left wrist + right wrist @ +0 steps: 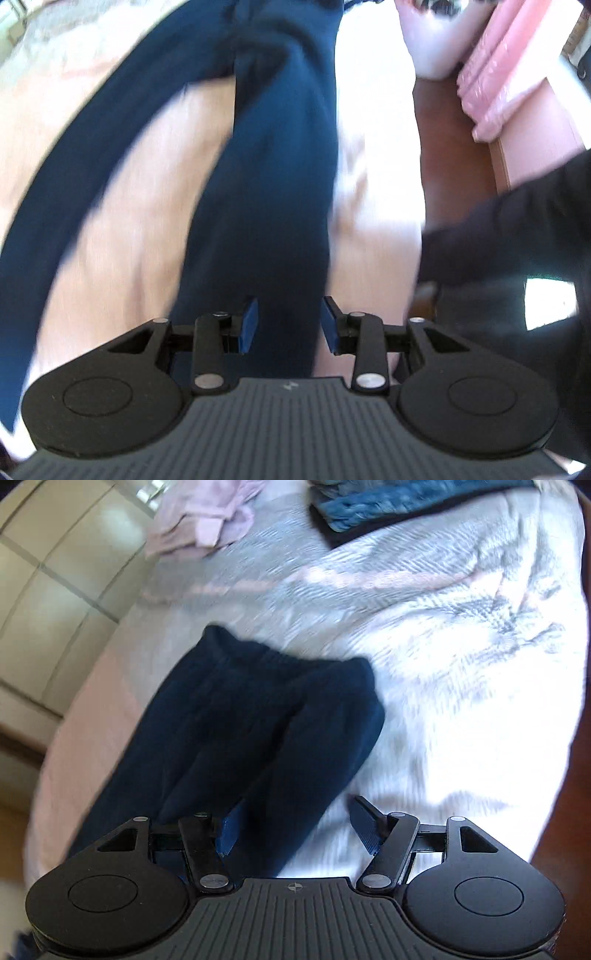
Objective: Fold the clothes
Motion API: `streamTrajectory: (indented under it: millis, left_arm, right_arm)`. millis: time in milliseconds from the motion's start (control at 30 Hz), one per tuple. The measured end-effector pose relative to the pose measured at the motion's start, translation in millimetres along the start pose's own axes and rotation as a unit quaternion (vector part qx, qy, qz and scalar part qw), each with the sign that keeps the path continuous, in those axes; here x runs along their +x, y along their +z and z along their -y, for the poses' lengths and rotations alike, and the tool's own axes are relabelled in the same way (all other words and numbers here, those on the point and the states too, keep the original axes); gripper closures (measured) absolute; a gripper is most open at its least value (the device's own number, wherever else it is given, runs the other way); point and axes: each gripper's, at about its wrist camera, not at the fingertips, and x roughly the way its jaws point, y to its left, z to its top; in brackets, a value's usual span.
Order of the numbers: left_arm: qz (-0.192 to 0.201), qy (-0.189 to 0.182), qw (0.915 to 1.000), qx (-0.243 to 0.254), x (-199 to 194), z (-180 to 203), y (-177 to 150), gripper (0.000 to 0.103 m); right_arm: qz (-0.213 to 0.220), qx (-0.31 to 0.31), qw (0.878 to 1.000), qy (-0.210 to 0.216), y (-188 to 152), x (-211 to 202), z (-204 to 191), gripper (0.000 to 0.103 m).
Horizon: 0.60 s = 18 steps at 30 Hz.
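Navy trousers (236, 716) lie on the bed, waistband toward upper centre of the right wrist view, legs running down to the lower left under the right gripper (295, 827). Long axis goes roughly top to bottom in both views. In the left wrist view the trousers (273, 192) fill the centre, one leg curving off to the left edge. Left gripper (290, 325) hangs over a leg, jaws narrow but parted, cloth below and between them; no pinch visible. Right gripper jaws wide, nothing held, cloth just under its left finger. Both sit at the leg end, the waistband lies far from both; which is nearer can't be told.

Bedspread (443, 664) is pale, patterned, soft, brightly sunlit. Pink garment (207, 520) upper left, folded blue-grey item (399, 506) top centre. Tiled floor (55, 572) at left. Dark sleeve (517, 229) at right of left view. Heavy motion blur.
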Motion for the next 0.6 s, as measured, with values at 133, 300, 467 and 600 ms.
streamTrajectory:
  millis: [133, 300, 467, 600]
  left_arm:
    - [0.04, 0.006, 0.999, 0.02, 4, -3, 62, 0.072]
    - [0.08, 0.003, 0.9967, 0.012, 18, -16, 125, 0.072]
    - [0.099, 0.009, 0.9943, 0.038, 35, -19, 176, 0.07]
    - [0.107, 0.015, 0.9935, 0.036, 56, -20, 215, 0.067]
  right_arm:
    - [-0.013, 0.027, 0.999, 0.031, 25, -4, 12, 0.097]
    - [0.033, 0.015, 0.999, 0.01, 53, -50, 18, 0.097]
    - [-0.05, -0.015, 0.998, -0.02, 55, -30, 17, 0.083]
    - [-0.027, -0.047, 0.998, -0.03, 51, -41, -2, 0.035]
